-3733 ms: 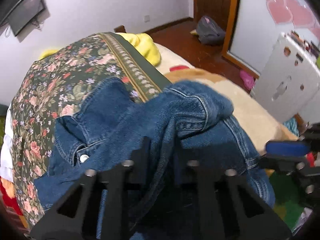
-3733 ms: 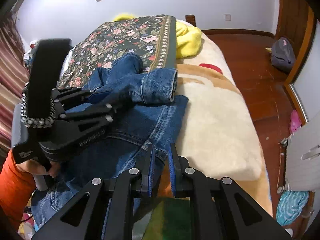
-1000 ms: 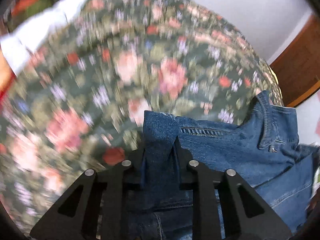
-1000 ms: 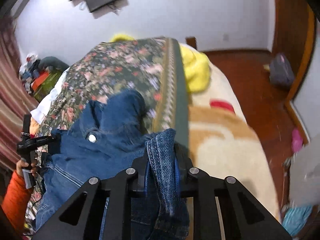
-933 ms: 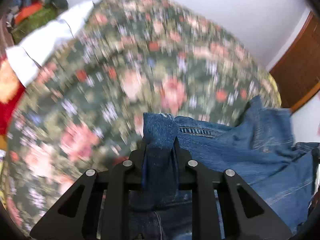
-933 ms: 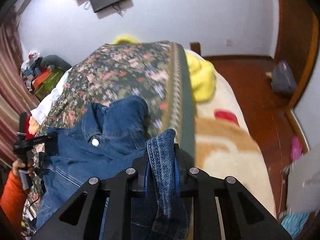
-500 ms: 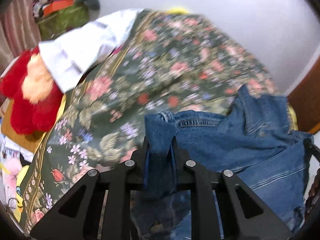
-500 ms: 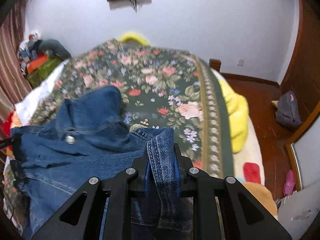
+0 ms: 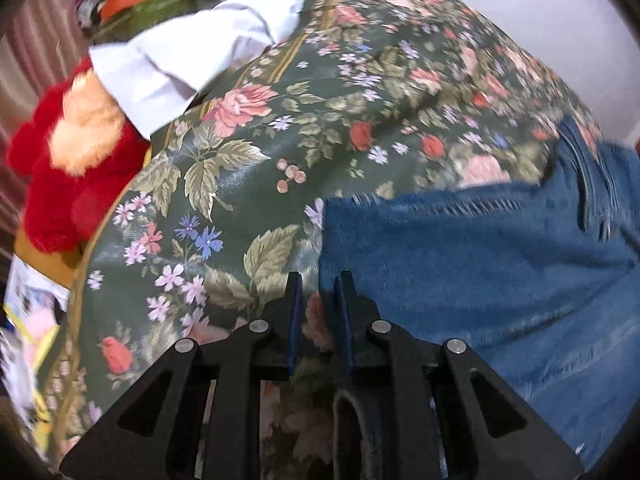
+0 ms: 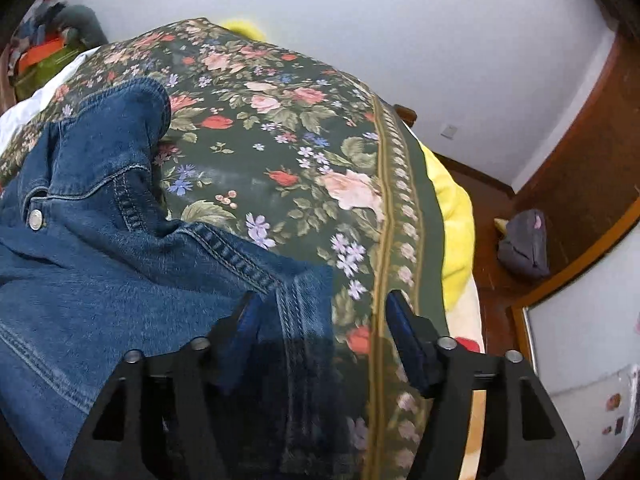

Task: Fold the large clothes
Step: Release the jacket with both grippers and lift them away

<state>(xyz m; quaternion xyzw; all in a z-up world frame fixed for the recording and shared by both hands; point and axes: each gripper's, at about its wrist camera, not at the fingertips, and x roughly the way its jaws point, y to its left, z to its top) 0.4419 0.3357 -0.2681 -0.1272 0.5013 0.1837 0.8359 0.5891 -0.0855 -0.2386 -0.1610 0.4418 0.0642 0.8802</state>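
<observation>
A blue denim jacket point(image 9: 480, 272) lies spread on the green floral blanket point(image 9: 240, 140), with its collar and a metal button point(image 10: 35, 219) to the left in the right wrist view. My left gripper point(image 9: 318, 284) points down at the jacket's left corner. Its jaws are nearly together; blanket shows through the narrow slit and the denim edge lies at the right fingertip. My right gripper point(image 10: 322, 300) is opening its jaws wide over the jacket point(image 10: 100, 240). The stitched hem lies loose between them on the blanket point(image 10: 288, 152), and neither pad presses it.
A red plush toy point(image 9: 60, 168) and white cloth point(image 9: 180, 56) lie off the blanket's left side. A yellow cover point(image 10: 456, 216) hangs past the right border. A grey bag point(image 10: 524, 248) sits on the wooden floor. Clutter point(image 10: 44, 52) is piled by the wall.
Both grippers came down toward the blanket with the denim. The right jaws spread and dropped the hem they pinched. The fold that stood between the left jaws no longer shows there.
</observation>
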